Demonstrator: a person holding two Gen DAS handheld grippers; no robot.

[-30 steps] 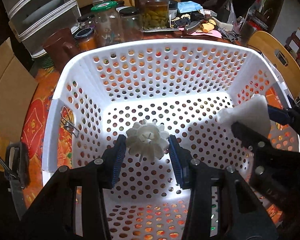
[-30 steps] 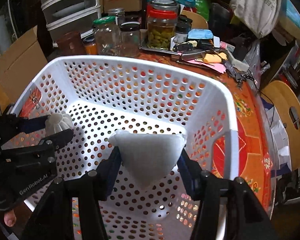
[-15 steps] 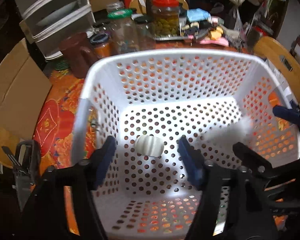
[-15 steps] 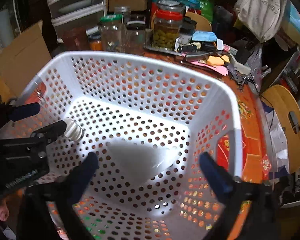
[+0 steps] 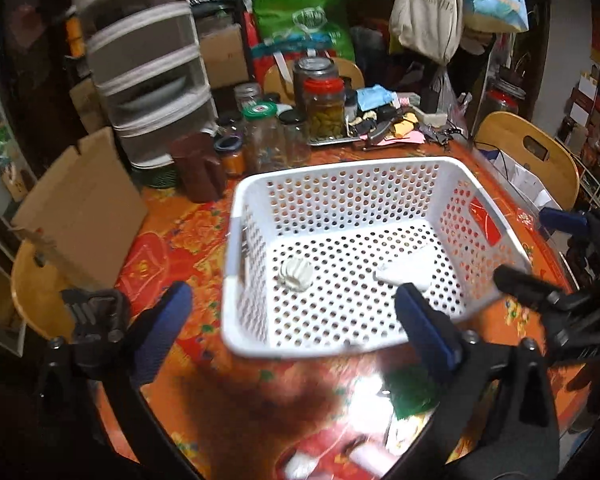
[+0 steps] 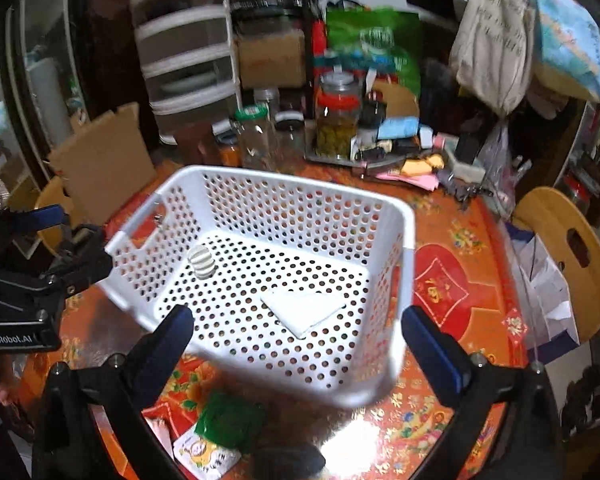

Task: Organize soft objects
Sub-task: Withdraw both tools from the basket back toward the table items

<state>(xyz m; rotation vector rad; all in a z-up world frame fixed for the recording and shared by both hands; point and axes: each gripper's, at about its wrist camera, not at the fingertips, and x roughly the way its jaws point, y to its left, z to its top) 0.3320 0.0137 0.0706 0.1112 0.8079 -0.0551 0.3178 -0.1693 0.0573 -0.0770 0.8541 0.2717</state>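
My white perforated basket [image 5: 342, 184] holds a white ribbed ball [image 5: 296, 274] and white triangular pad [image 6: 305, 309]; the tabletop [image 6: 456, 292] is orange-red floral; my tools' pads [image 5: 425, 332] are blue.

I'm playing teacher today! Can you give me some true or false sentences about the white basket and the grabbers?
1. The white basket holds two white soft things. True: a ridged round piece and a flat triangular piece.
2. The right gripper squeezes the triangle. False: it is open and empty.
3. The left gripper is open. True.
4. The round piece lies on the triangle. False: they lie apart.
5. The red-lidded jar is inside the basket. False: it stands behind it.
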